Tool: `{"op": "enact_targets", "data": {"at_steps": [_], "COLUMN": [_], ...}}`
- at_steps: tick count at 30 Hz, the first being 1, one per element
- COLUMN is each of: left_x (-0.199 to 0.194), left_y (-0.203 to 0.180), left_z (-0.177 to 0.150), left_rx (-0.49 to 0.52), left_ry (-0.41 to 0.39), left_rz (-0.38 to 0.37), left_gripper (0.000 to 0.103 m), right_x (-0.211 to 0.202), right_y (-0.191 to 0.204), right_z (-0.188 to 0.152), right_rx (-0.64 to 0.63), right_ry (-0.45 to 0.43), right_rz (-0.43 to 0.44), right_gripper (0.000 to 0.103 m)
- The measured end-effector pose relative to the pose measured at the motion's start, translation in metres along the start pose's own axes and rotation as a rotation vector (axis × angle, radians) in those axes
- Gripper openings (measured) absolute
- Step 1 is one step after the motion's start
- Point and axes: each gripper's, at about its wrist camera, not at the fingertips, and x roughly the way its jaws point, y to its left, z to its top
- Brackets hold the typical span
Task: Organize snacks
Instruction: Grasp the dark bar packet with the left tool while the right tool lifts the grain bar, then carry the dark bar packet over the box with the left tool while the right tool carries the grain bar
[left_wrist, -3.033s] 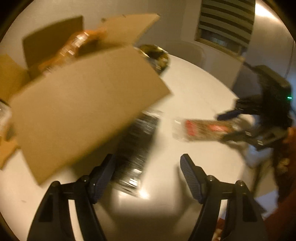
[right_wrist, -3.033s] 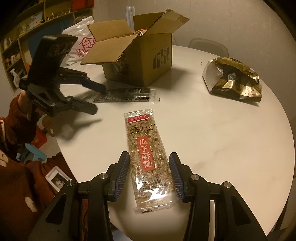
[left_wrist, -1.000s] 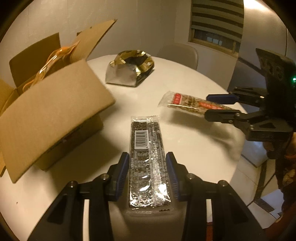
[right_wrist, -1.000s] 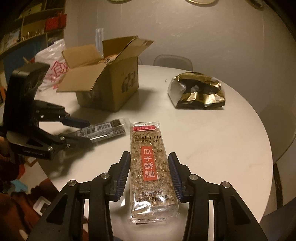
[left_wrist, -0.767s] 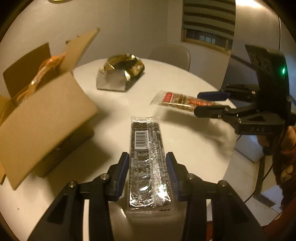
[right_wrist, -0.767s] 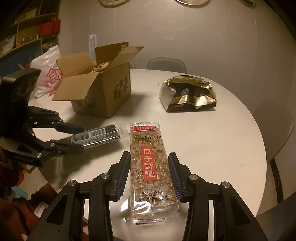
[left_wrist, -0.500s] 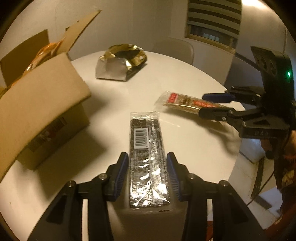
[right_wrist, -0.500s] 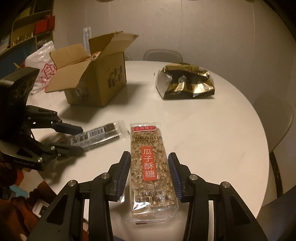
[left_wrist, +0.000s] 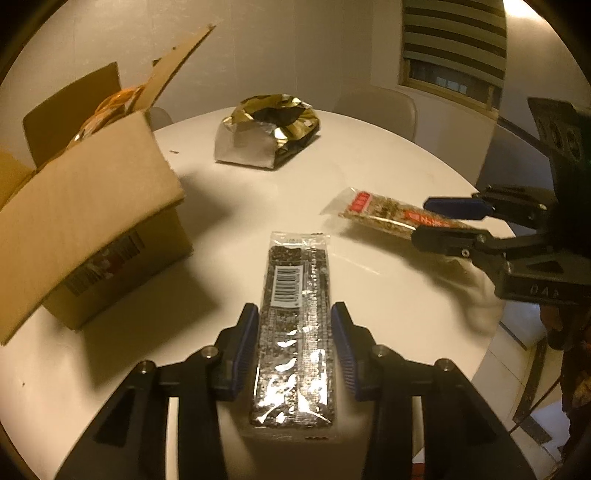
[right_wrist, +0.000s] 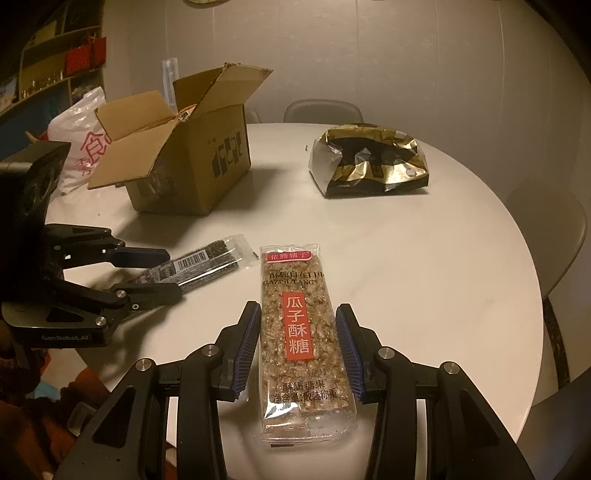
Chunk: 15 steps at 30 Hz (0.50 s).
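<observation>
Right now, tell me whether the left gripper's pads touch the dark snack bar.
Touching. The left wrist view shows both pads of the left gripper pressed against the sides of the dark snack bar.

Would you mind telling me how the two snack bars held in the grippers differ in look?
The dark bar in the left gripper looks black and speckled and shows a white barcode; the golden bar in the right gripper looks light and grainy, with a red label in white characters. The dark bar looks slimmer. Both are long, clear-wrapped, and gripped along their sides.
</observation>
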Motion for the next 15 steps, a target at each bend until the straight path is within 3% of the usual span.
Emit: {"op": "enact_targets", "data": {"at_steps": [8, 15], "left_x": [-0.031, -0.081], "left_y": [0.002, 0.008], "left_z": [0.007, 0.025], "left_rx": [0.023, 0.038], "left_ry": [-0.055, -0.157], "left_rz": [-0.047, -0.065], "left_gripper": [0.038, 0.038], "right_x": [-0.012, -0.051], "right_y": [-0.003, -0.005], "right_z": [0.004, 0.026], "right_rx": [0.014, 0.017], "right_ry": [-0.035, -0.157], "right_rz": [-0.011, -0.048], "right_gripper": [0.038, 0.038]}}
